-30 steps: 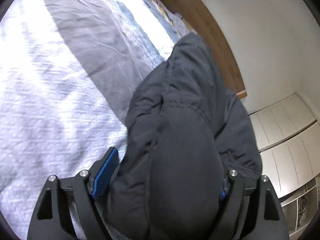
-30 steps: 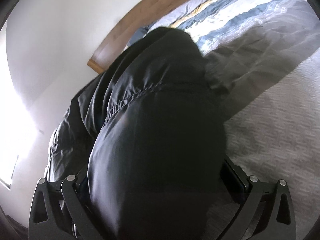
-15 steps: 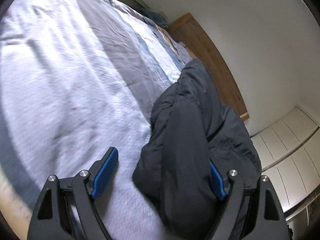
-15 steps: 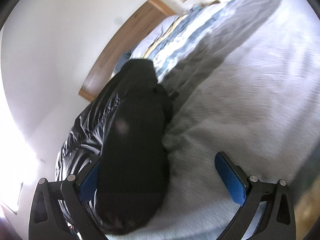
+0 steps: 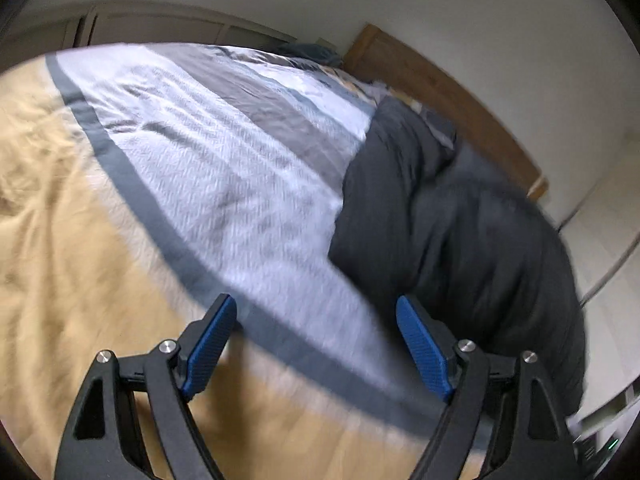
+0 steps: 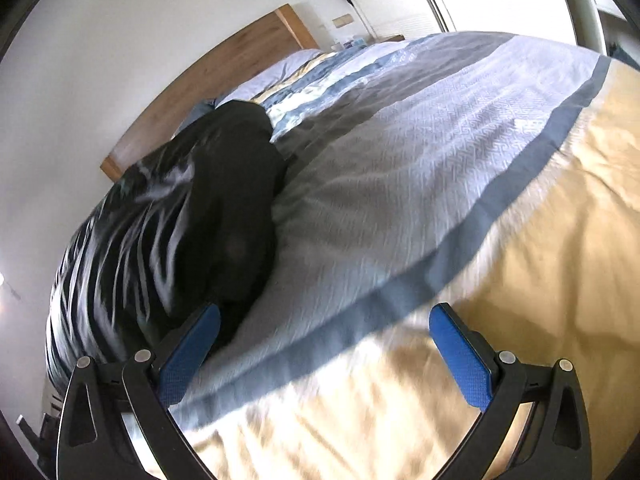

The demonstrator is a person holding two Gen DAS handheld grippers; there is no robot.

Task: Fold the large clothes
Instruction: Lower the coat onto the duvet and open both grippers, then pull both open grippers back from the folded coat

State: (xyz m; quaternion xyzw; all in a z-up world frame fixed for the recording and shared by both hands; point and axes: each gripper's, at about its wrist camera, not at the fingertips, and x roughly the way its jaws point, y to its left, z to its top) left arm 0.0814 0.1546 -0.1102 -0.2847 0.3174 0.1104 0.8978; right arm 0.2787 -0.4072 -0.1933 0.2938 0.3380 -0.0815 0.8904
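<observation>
Two tongs, both wide open and holding nothing: left tongs [image 5: 316,340] and right tongs [image 6: 324,344] hover over the bed [image 6: 400,184]. One dark jacket [image 5: 448,232] lies bunched along the bed's edge, running toward one wooden headboard [image 6: 224,80]. A second ago the jacket filled both sets of jaws; now it lies beyond them, and a yellow blanket [image 5: 60,260] shows in the foreground

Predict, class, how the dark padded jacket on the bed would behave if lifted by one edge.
The jacket would probably sag and unfold, since it lies in soft, puffy folds. Its shiny shell suggests it may slip between the pads.
</observation>
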